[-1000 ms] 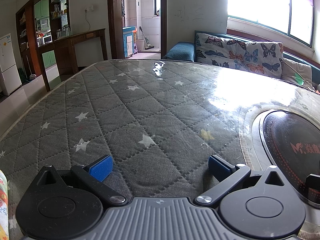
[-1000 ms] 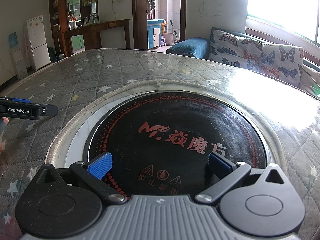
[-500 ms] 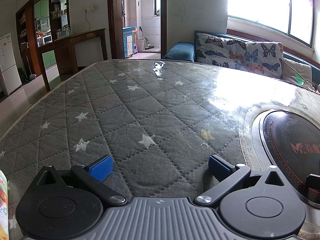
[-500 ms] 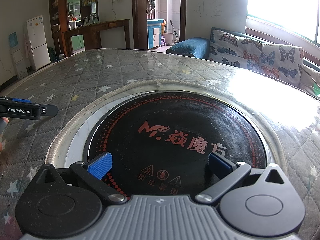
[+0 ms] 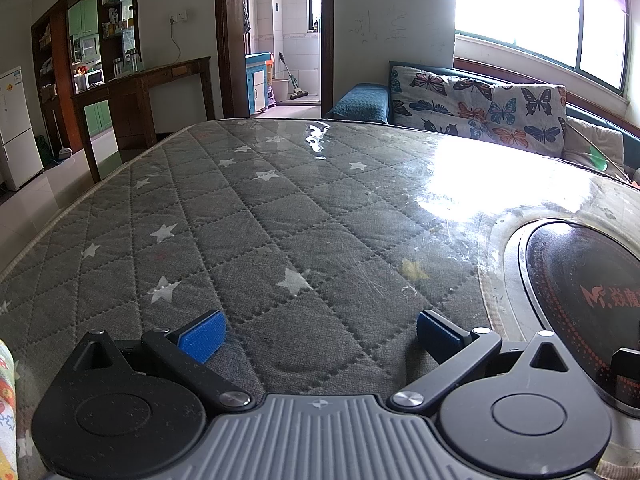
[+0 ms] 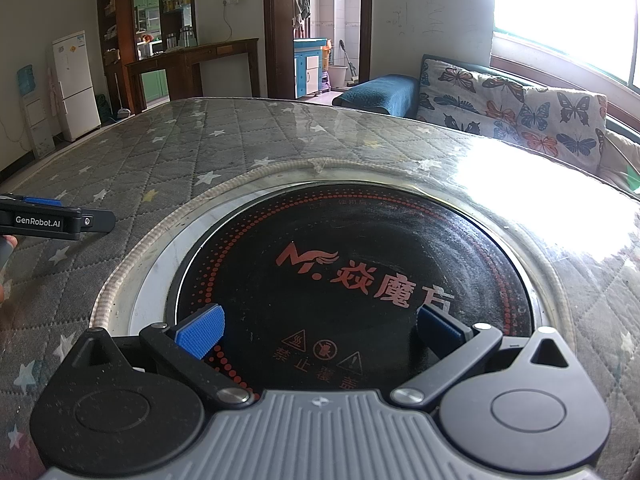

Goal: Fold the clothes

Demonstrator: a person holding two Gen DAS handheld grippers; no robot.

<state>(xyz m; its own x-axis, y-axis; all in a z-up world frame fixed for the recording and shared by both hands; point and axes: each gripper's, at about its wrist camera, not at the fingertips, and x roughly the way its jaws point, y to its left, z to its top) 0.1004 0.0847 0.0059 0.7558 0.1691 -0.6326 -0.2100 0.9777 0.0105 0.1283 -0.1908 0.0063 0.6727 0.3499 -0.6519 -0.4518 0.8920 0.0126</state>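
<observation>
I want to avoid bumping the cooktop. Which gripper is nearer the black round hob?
Right. The right gripper hovers over the hob's near edge; the left gripper is over the quilted cover, beside it.

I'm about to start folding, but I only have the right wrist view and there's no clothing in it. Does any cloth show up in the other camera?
Observer: Yes. In the left wrist view, a strip of colourful patterned cloth shows at the far left edge, beside the left gripper. Too little of it is in frame to tell what garment it is.
Operator: Is the left gripper holding it?
Observer: No. Its jaws stand wide apart, with only the grey quilted table cover between them. The cloth lies outside them, to the left.
</observation>
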